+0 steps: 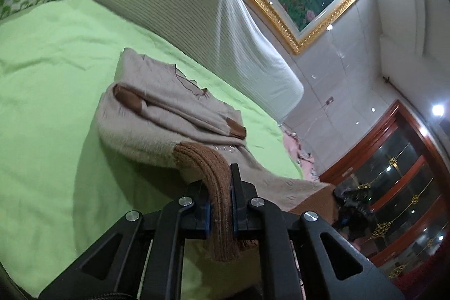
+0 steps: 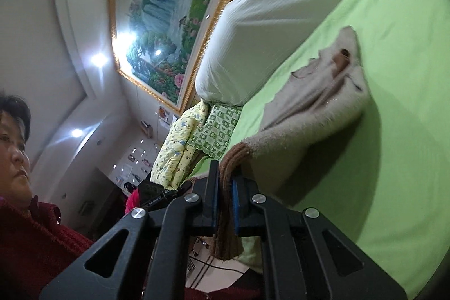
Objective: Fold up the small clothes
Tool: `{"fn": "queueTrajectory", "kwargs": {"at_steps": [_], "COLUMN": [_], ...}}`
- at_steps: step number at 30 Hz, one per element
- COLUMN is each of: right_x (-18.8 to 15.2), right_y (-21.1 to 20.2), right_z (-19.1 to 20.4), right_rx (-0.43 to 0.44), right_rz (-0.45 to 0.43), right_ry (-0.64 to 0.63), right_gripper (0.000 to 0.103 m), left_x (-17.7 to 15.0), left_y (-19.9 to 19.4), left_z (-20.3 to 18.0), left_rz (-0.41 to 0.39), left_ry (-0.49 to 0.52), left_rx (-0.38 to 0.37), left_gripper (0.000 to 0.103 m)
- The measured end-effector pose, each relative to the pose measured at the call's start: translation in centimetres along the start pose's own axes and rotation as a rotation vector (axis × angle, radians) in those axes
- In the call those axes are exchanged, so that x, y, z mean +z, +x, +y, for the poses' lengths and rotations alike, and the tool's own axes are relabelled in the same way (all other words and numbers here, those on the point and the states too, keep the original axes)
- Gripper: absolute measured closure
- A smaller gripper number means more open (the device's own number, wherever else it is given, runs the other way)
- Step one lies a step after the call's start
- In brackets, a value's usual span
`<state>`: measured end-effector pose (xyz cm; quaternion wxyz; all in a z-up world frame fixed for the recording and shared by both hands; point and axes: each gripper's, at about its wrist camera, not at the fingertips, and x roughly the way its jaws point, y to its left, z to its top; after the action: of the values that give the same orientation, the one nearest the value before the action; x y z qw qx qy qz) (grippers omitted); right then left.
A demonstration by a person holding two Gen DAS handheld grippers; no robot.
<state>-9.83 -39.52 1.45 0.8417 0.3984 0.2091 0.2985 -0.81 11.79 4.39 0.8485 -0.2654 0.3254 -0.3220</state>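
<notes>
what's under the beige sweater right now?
The beige sweater lies on the green sheet, sleeves folded on top. Its brown hem is lifted, pinched by the left gripper and right gripper. Anything beneath its body is covered.

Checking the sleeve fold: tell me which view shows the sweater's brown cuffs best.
Left wrist view: both folded sleeves lie across the sweater, brown cuffs plainly visible. Right wrist view shows only one cuff, small and blurred.
</notes>
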Motion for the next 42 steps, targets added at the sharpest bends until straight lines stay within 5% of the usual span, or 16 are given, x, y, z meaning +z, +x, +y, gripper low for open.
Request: {"fn": "queueTrajectory", "kwargs": {"at_steps": [10,18,22,24,28,30,36,42], "right_x": [9.7,18.6,22.3,22.9,21.6,21.1,18.7,14.0], "right_y": [6.8,14.4,18.3,20.8,20.6,19.3,16.7,14.8], "right_z": [-4.5,-9.6,-14.1,-17.4,-19.1,-18.6,-17.0,-15.8], "right_rx": [-0.16,-0.294,-0.425,-0.556,-0.56,-0.568,-0.622,-0.747], "right_rz": [-0.061,-0.084,-0.077,0.036,0.062,0.021,0.013,0.048], "right_ry": [-0.024,-0.017,0.026,0.085,0.118,0.083,0.008,-0.08], "right_gripper": [0.094,0.094,0.09,0.063,0.052,0.042,0.034,0.029], "left_x": [10.8,20.4,23.1,23.1,22.2,21.7,16.8,11.9], "left_y": [8.9,22.0,28.9,30.4,28.5,26.5,21.4,19.5], "left_z": [1.3,6.1,10.8,12.9,14.0,14.0,13.1,12.7], "left_rz": [-0.022,0.037,0.117,0.159,0.095,0.053,0.076,0.106], "left_ry": [0.089,0.123,0.06,0.003,-0.008,0.005,0.026,0.085], "left_rx": [0.114,0.243,0.359,0.384,0.411,0.437,0.492,0.573], "left_gripper": [0.095,0.094,0.08,0.079,0.041,0.038,0.023,0.023]}}
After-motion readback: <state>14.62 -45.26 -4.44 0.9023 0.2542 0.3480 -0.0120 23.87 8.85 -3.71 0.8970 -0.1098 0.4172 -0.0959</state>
